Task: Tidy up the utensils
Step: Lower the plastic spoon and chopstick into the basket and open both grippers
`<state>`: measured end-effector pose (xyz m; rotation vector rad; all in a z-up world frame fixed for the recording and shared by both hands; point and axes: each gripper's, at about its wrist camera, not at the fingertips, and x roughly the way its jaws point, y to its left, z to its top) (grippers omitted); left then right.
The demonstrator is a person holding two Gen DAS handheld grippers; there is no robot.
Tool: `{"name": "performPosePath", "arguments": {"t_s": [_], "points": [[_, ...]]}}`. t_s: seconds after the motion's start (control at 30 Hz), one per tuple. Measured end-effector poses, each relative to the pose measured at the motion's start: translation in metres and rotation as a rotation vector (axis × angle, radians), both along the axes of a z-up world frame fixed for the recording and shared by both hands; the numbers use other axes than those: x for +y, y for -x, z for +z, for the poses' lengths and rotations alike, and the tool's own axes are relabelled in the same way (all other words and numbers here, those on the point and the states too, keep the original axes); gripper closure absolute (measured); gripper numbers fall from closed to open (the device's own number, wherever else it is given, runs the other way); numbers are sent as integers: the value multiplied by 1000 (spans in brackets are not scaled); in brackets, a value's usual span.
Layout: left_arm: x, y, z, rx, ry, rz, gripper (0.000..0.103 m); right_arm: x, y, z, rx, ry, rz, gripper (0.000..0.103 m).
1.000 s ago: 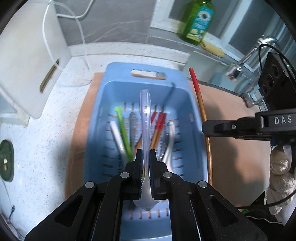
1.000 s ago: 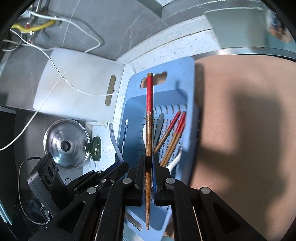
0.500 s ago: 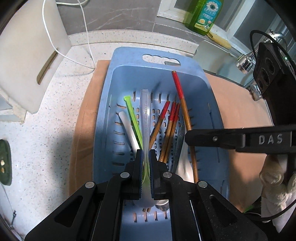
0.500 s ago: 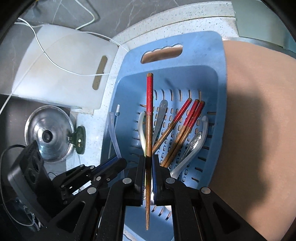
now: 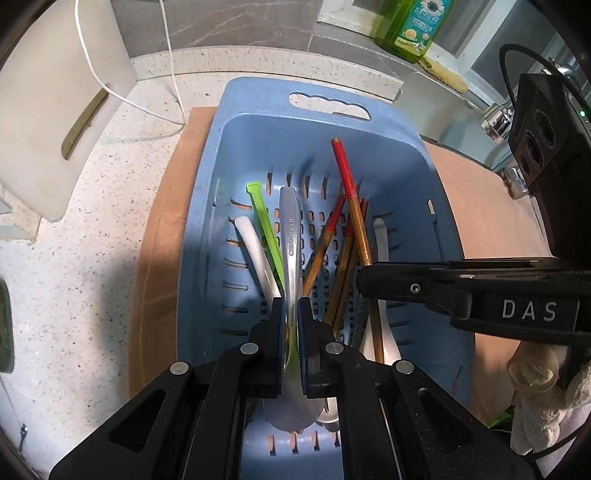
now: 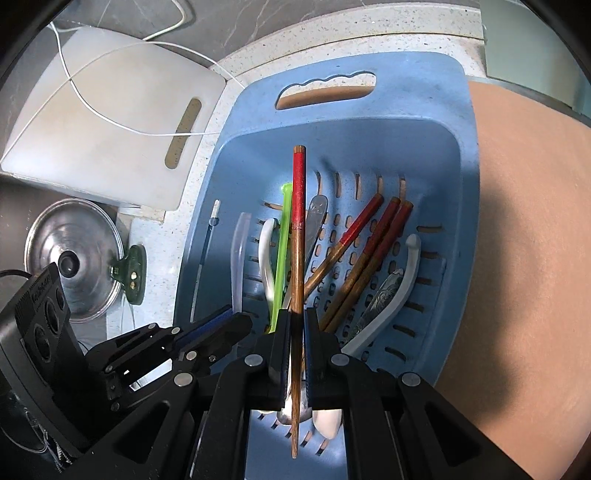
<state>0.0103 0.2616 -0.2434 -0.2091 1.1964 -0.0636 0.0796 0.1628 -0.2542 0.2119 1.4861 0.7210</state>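
A blue slotted basket point(image 5: 258, 96) point(image 6: 461, 147) holds red-tipped wooden chopsticks point(image 6: 369, 251), a green plastic stick point(image 5: 264, 218), white spoons point(image 6: 406, 273) and a metal spoon point(image 6: 317, 214). My left gripper point(image 5: 291, 314) is shut on the handle of a clear plastic spoon point(image 5: 291, 236), which hangs low over the basket's middle. My right gripper point(image 6: 293, 325) is shut on a single red-tipped chopstick point(image 6: 298, 206), held just above the other utensils. In the left wrist view the right gripper point(image 5: 365, 282) reaches in from the right with that chopstick point(image 5: 351, 206). The left gripper point(image 6: 231, 321) shows at the right wrist view's lower left.
The basket sits on a tan mat point(image 6: 524, 221) on a speckled counter point(image 5: 92, 258). A white cutting board point(image 6: 110, 129) with a white cable lies to the left, a steel pot lid point(image 6: 70, 258) beyond it. A green soap bottle point(image 5: 413, 26) and a faucet point(image 5: 495, 122) stand behind.
Both grippers have come down closer to the basket. The right gripper's chopstick moved from beside the basket's right rim to over its inside. The clear spoon sank toward the utensils.
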Motion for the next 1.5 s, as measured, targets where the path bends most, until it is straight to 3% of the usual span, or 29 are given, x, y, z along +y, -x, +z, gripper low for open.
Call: {"name": "performPosePath", "arguments": {"t_s": [1.13,1.2,1.5], "points": [[1,2,-7,17,-1,11,97,21,2,-1,-47,76,44,96],[2,2,-7,20,0,13,93,19,2,0,-48,76,44,96],[-4,15,0,6,-33,30,89,2,2,16,-82,33,39,87]]}}
